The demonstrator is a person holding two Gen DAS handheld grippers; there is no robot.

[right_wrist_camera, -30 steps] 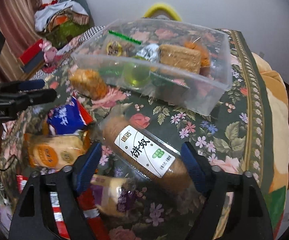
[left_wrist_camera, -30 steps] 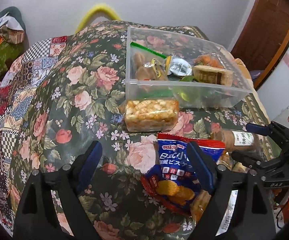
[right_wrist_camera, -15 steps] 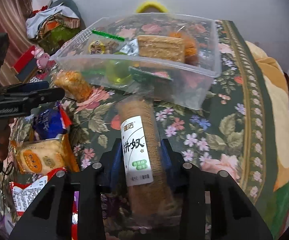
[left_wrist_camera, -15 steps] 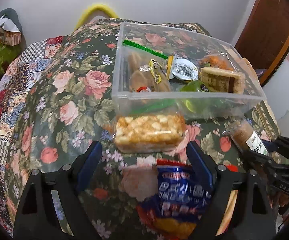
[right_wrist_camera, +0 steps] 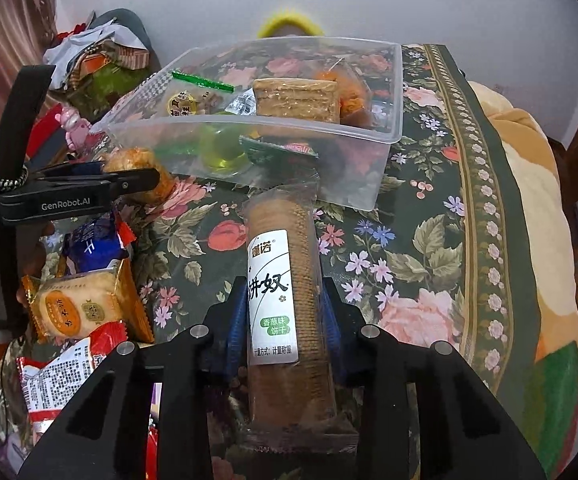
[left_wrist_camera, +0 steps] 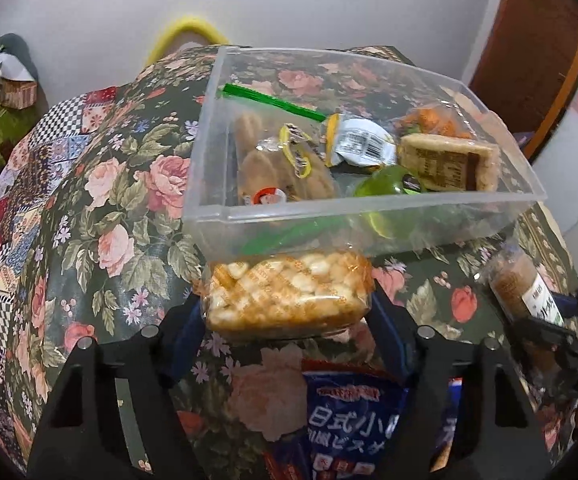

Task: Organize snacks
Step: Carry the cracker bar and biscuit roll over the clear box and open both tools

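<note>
Floral cloth [left_wrist_camera: 101, 208] covers the table under a pale wall, with a brown door at the upper right of the left wrist view. At that view's centre stands a clear bin [left_wrist_camera: 369, 216] holding several wrapped snacks, a green jelly cup [left_wrist_camera: 389, 186] among them. Just below the bin's near wall lies a puffed-rice pack [left_wrist_camera: 289, 292], between the fingers of the left gripper [left_wrist_camera: 287, 312]; its jaws have just been closing, and the pads sit at the pack's two ends, though whether they press it I cannot tell. A blue biscuit bag [left_wrist_camera: 349, 416] lies lower centre. In the right wrist view the right gripper [right_wrist_camera: 285, 320] is clamped on a cracker roll [right_wrist_camera: 281, 280], which runs up the middle of the frame, its far end near the bin's [right_wrist_camera: 389, 140] front wall. At lower left lie more packets, including an orange cracker pack [right_wrist_camera: 81, 304].
</note>
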